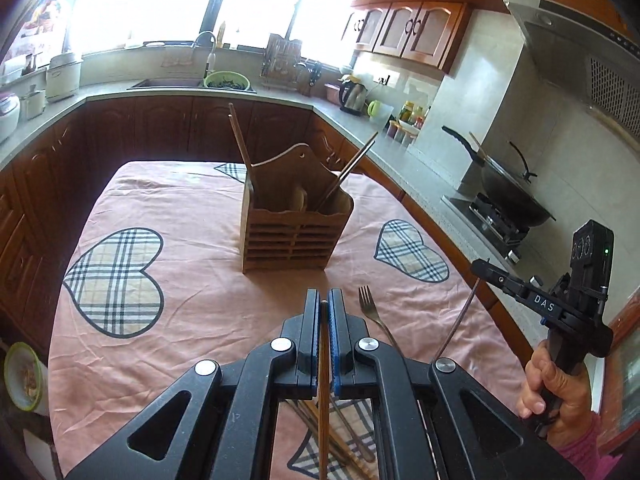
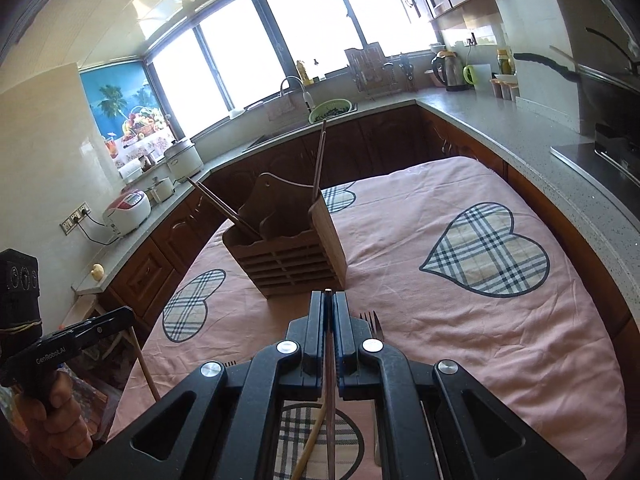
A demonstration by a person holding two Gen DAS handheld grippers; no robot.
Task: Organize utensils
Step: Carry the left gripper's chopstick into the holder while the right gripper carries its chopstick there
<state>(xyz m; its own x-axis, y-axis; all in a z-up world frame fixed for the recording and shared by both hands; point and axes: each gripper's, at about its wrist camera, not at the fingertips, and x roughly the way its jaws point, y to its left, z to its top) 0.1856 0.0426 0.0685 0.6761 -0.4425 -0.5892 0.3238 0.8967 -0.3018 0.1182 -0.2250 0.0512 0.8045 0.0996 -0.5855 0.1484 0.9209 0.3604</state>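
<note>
A slatted wooden utensil holder (image 1: pixel 296 232) stands mid-table on the pink cloth, with a wooden chopstick (image 1: pixel 240 140) in its left part and a darker one (image 1: pixel 352 172) in its right; it also shows in the right wrist view (image 2: pixel 292 252). My left gripper (image 1: pixel 324 308) is shut on a brown wooden chopstick (image 1: pixel 323 392), held short of the holder. My right gripper (image 2: pixel 328 300) is shut on a thin dark chopstick (image 2: pixel 330 400); it shows at the right of the left wrist view (image 1: pixel 486 268). A metal fork (image 1: pixel 374 312) lies on the cloth beside my left gripper. More chopsticks (image 1: pixel 344 440) lie beneath it.
The table (image 1: pixel 180 280) has a pink cloth with plaid hearts. Kitchen counters (image 1: pixel 168 92) wrap around it, with a sink, a kettle (image 1: pixel 352 96), rice cookers and a wok (image 1: pixel 512 196) on the stove at right. A bowl (image 1: pixel 22 376) sits low at left.
</note>
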